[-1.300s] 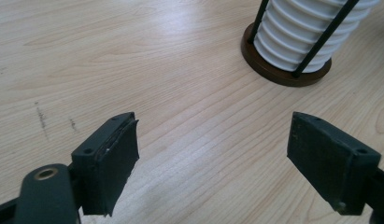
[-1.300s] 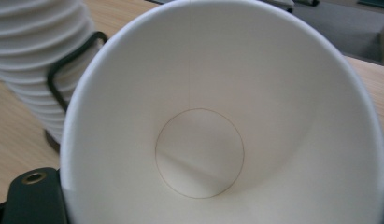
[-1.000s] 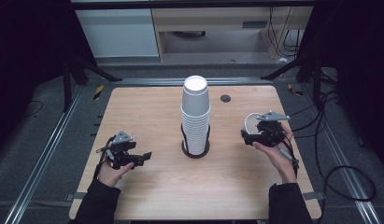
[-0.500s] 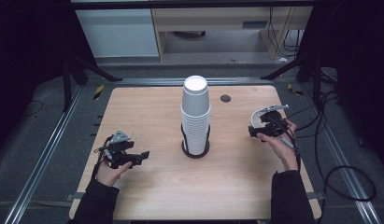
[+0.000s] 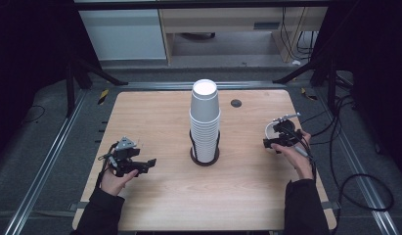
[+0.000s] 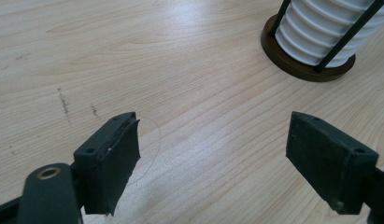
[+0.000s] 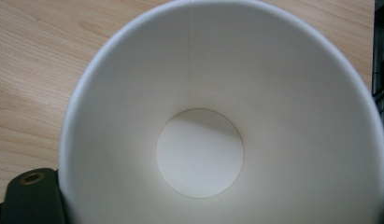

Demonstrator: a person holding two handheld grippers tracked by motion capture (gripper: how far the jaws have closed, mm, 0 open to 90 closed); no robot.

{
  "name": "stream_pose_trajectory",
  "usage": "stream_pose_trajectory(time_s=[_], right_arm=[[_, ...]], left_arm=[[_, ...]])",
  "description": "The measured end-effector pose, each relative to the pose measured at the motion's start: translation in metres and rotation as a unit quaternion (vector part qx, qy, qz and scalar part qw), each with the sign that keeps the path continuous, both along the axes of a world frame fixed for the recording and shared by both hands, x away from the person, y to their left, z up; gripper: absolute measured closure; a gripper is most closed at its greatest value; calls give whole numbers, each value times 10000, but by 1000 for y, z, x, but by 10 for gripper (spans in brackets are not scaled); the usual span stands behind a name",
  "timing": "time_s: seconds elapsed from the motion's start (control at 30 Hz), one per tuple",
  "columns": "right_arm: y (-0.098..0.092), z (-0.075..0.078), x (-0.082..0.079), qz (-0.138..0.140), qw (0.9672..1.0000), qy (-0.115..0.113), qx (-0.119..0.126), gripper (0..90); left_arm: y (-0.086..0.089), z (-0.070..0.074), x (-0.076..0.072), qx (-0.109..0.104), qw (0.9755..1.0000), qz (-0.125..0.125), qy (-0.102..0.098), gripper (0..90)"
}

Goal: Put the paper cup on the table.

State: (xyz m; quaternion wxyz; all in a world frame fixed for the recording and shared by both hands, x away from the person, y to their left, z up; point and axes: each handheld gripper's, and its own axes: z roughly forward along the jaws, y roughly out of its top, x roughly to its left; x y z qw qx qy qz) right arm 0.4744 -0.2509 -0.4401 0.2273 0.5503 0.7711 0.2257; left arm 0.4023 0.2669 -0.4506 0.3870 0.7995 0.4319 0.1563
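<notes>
We are holding a white paper cup [image 7: 199, 130] in our right tongs [image 5: 281, 137], while our left tongs [image 6: 213, 158] are gaping wide and empty over the tabletop [image 6: 180, 70].

Wooden table [image 5: 159, 112] with a small dark grommet [image 5: 236, 103]

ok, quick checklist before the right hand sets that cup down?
1. White paper cup in the right gripper: ok, the cup's mouth faces its camera and it is empty.
2. Grip firm: cannot tell, the fingers are hidden behind the cup wall.
3. Bare wooden table near the right hand: ok.
4. Tall stack of upside-down white paper cups in its round dark wire-framed holder: ok, upright at the table's middle, apart from both grippers.
5. Left gripper: ok, fingers apart over bare wood, nothing between them.
</notes>
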Motion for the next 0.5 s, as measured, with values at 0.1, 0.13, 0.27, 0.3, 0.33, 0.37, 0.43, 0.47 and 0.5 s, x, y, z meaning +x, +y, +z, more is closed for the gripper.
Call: stream_pose_trajectory(time_s=[0.1, 0.13, 0.27, 0.3, 0.33, 0.37, 0.43, 0.47, 0.5], right_arm=[[1, 0, 1, 15, 10000, 2, 39, 128], [1, 0, 1, 15, 10000, 2, 39, 128], [1, -4, 2, 22, 9999, 115, 0, 126], [1, -5, 3, 31, 9999, 147, -11, 125], [1, -5, 3, 31, 9999, 147, -11, 125], [1, -5, 3, 34, 9999, 142, 20, 124], [0, -6, 4, 20, 9999, 160, 33, 123], [-1, -6, 4, 14, 9998, 200, 42, 122], [-1, -7, 5, 13, 9997, 225, 45, 121]], left_arm=[[-1, 0, 0, 22, 10000, -8, 1, 168], [-1, 0, 0, 22, 10000, -8, 1, 168], [-1, 0, 0, 23, 10000, -14, 8, 168], [-1, 0, 0, 22, 10000, -14, 11, 168], [-1, 0, 0, 22, 10000, -14, 11, 168], [-1, 0, 0, 26, 10000, -19, 10, 168], [-1, 0, 0, 29, 10000, -22, 10, 168], [-1, 0, 0, 28, 10000, -30, 10, 168], [-1, 0, 0, 26, 10000, -34, 10, 168]])
